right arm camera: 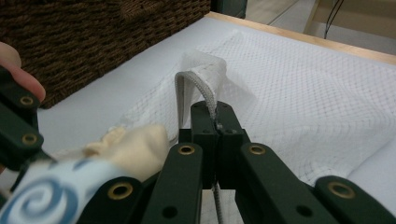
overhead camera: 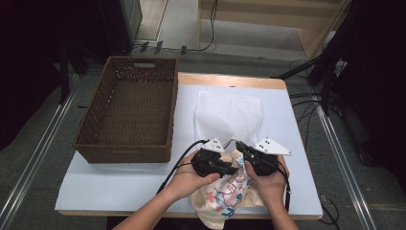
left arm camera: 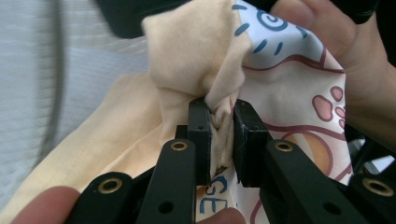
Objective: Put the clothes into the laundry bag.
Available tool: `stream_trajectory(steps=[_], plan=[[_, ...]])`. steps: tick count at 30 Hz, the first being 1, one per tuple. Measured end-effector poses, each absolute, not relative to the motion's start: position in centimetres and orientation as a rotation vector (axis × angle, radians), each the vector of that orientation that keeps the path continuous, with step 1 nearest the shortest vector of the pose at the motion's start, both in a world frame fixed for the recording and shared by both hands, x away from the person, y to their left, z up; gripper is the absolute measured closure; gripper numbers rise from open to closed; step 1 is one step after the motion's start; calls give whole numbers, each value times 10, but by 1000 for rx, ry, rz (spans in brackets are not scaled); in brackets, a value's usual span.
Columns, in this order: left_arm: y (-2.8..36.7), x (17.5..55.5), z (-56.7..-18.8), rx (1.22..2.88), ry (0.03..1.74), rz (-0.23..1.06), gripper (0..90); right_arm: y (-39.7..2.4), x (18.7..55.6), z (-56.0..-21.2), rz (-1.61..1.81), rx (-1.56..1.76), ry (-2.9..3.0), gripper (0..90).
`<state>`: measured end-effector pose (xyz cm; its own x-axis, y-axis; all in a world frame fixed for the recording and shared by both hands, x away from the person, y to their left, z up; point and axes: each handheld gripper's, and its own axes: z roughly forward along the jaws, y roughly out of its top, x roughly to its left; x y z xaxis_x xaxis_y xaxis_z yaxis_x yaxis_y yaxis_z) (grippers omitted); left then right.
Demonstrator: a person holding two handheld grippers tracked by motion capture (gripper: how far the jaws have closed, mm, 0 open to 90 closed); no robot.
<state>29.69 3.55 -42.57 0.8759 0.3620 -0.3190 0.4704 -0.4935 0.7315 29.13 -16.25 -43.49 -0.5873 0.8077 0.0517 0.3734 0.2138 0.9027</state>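
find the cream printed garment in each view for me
High view: cream printed garment at bottom centre, between the hands.
Left gripper view: bunched at centre, pinched by the jaws.
Right gripper view: lower left.
Shared landmark: white mesh bag, whose edge the right gripper clamps.

High view overhead, facing forward-down; 2 tool views close-up, sharing printed cloth.
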Motion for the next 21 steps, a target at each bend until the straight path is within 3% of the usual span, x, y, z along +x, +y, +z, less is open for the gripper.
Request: stream_trajectory(steps=[11,15,21], plan=[[13,301,-439,2177,569,-278,799,-163,291,-431,1434,1059,2067,900],[12,300,-436,2184,615,-203,800,-161,286,-427,1448,1022,2039,900],[38,312,-426,2087,858,6,824,-169,278,-418,1483,1050,1965,900]])
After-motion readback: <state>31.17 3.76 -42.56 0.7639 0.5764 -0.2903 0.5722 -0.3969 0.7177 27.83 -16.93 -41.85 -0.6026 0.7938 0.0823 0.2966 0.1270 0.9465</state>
